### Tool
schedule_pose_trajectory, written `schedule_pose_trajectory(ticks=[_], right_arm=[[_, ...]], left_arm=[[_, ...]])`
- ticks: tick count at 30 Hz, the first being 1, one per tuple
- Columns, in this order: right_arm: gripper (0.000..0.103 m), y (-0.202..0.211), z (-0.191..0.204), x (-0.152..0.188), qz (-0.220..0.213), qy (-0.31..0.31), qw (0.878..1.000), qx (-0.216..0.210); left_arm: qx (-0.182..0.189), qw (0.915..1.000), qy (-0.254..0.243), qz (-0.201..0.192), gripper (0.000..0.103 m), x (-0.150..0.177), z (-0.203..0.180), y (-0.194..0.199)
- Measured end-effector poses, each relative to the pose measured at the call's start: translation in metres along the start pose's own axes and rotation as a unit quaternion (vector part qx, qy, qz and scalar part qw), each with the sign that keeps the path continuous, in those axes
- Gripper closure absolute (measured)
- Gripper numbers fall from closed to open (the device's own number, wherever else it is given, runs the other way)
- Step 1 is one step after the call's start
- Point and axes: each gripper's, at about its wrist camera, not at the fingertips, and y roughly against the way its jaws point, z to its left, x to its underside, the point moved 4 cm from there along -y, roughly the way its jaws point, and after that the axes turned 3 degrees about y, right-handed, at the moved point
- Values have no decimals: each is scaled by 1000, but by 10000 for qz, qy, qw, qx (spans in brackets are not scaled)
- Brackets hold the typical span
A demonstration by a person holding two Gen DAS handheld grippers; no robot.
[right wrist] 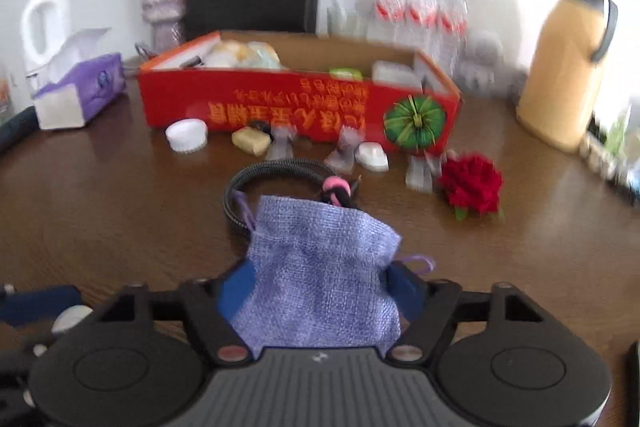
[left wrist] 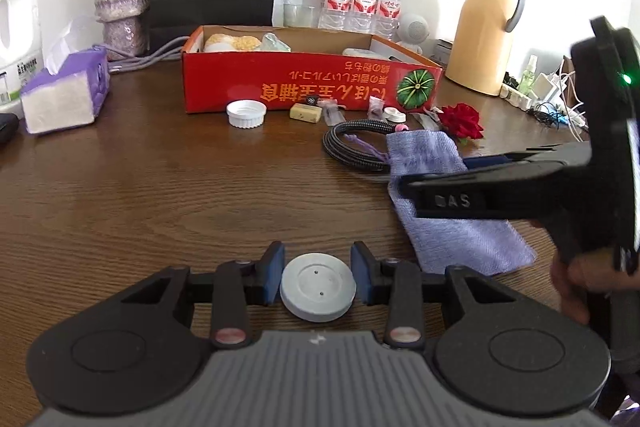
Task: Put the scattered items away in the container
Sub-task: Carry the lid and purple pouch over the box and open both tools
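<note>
Two hand-held grippers are in view above a brown wooden table [left wrist: 140, 195]. The left gripper [left wrist: 318, 277] has its blue pads set apart to either side of a grey round disc [left wrist: 318, 287]. The left pad touches or nearly touches the disc's edge; a narrow gap shows at the right pad. Whether the disc is lifted or rests on the table cannot be told.

The right gripper [right wrist: 320, 287] has its blue pads [right wrist: 404, 287] pressed against both sides of a lavender cloth pouch [right wrist: 320, 267], which bunches between them. From the left wrist view, the pouch's far end lies on the table.

The red cardboard box [left wrist: 304, 83] stands at the far side of the table and already holds several items. Along its front wall lie a white ribbed cap [left wrist: 246, 113], a yellowish block [left wrist: 306, 113], small clear packets [right wrist: 344, 151] and a small white piece [right wrist: 372, 155]. A coiled black cable [left wrist: 352, 143] lies just behind the pouch. A red fabric rose [left wrist: 460, 121] lies near the box's right corner.
</note>
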Motion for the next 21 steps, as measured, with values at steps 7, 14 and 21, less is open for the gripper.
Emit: schedule_pose_trajectory(ticks=[7,14,21], right_arm=[[94,32,-18,15,-188,-123,9996,-145],[94,92,-30,14,-1251,-165,9903,-584],[94,100,-81,-89,-1974,-206,9767,-813]], left_arm=[[47,9996,131,-243,66,-3,1,10],[302,9964,-29,-791,66,-19,-11,33],[403,9887,-392,-1390,66,-125,-11,19]])
